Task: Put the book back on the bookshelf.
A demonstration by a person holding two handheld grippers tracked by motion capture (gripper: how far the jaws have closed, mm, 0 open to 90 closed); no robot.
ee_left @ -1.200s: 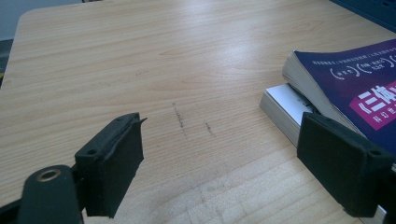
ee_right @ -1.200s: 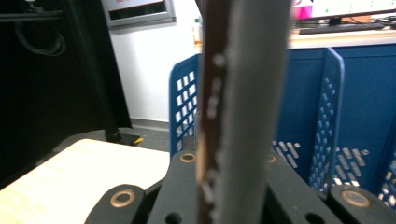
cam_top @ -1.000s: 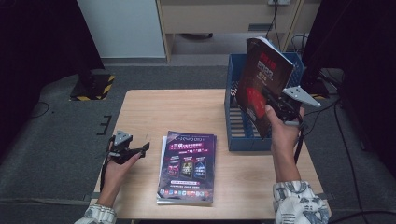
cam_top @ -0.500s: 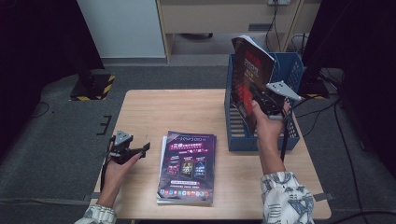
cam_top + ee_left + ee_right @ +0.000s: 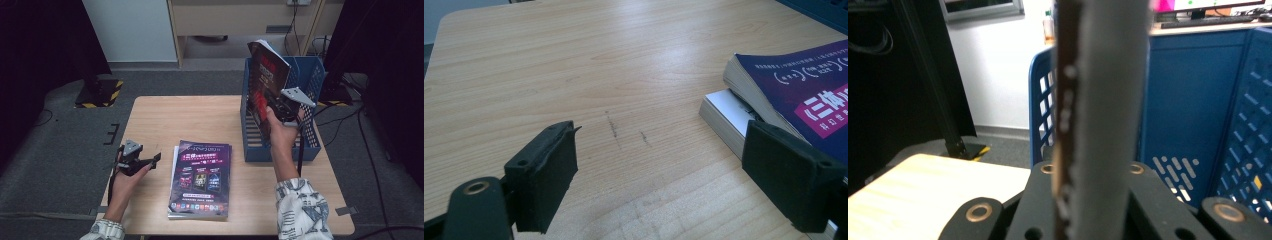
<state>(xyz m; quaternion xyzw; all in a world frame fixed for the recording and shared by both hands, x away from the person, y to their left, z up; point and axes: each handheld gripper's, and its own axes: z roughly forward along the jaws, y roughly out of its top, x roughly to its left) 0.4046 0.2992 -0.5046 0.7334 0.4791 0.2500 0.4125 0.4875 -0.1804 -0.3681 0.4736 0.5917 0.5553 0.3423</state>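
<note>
My right gripper (image 5: 274, 100) is shut on a dark red-and-black magazine (image 5: 267, 85), held upright over the blue crate (image 5: 305, 145) at the table's right. In the right gripper view the magazine's spine (image 5: 1098, 100) stands edge-on between the jaws, with the crate's wall (image 5: 1198, 115) behind it. A stack of purple-covered magazines (image 5: 201, 177) lies flat at the table's middle front. My left gripper (image 5: 152, 160) rests at the front left, open, pointing at the stack. In the left gripper view its fingers (image 5: 544, 175) stand wide apart over bare wood, and the stack (image 5: 794, 100) lies beside the right finger.
The light wooden table (image 5: 190, 120) has bare room at its back and left. Dark floor, cables and a black stand with yellow stripes (image 5: 100, 92) surround it. A cabinet (image 5: 240, 20) stands behind.
My right hand has carried the upright magazine leftward and a little down, over the crate's left side. The left gripper and the stack have not moved.
</note>
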